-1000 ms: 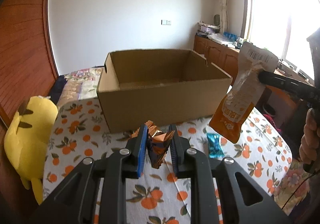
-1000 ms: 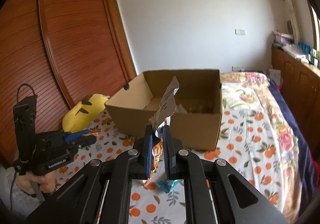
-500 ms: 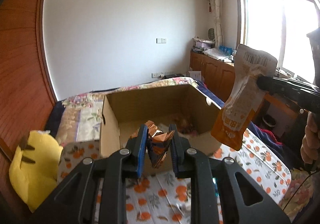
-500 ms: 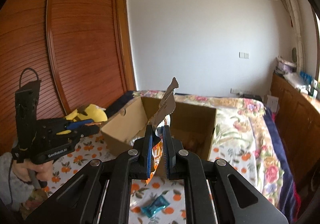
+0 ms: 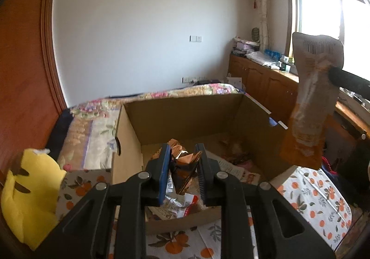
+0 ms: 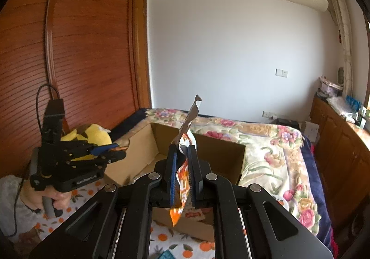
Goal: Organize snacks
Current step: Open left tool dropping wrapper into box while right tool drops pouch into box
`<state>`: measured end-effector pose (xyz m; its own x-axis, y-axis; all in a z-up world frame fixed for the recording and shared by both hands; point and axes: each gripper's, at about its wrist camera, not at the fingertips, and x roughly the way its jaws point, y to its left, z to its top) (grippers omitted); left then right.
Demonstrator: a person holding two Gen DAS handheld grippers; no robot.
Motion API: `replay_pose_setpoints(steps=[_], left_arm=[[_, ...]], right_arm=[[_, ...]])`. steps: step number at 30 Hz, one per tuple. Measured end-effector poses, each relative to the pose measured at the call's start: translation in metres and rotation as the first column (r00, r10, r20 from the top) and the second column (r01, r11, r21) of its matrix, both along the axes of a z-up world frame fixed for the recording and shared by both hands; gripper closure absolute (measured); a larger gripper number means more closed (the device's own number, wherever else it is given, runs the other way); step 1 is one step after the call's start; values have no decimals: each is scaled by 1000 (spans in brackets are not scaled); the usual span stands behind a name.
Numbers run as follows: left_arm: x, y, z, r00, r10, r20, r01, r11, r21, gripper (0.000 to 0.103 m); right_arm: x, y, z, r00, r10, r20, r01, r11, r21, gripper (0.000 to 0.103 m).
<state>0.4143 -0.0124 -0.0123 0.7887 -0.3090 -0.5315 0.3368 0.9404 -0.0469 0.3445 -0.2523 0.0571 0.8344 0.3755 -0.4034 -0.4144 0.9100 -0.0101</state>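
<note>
- Snacks in transit: two packets held in the air at the cardboard box, neither released yet
- left gripper: jaws pinching a crumpled brown-orange wrapper; it hangs over the open box, near the front wall
- right gripper: jaws pressed together on a tall orange-and-white pouch; in the left wrist view that pouch hangs above the box's right wall, partly outside the rim
- Box contents: several packets lie on the floor of the box; a red-and-white wrapper near the front, dark reddish ones toward the back right; exact count cannot be told
- Progress, judged: well along, several snacks boxed; both held packets remain to be dropped in
- A teal packet lies on the orange-print desk outside the box; probably still to collect
</note>
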Motion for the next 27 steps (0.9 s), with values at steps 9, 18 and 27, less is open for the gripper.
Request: replay_pose_setpoints(steps=[9,18,27], left_arm=[[16,-8,-31,999,-5,-53,6,1000,21,80],[18,-9,-39,996,-30,-86,31,1000,0,72],[-5,-8,-34,998,-36,-46,38,999,39,71]], right_arm=[[33,18,-17,1000,-26,-2,26,998,-51,98],[53,34,-29,999,-34,-10,34,997,-69,99],[78,44,-66,994,-22,-110,27,999,42,99]])
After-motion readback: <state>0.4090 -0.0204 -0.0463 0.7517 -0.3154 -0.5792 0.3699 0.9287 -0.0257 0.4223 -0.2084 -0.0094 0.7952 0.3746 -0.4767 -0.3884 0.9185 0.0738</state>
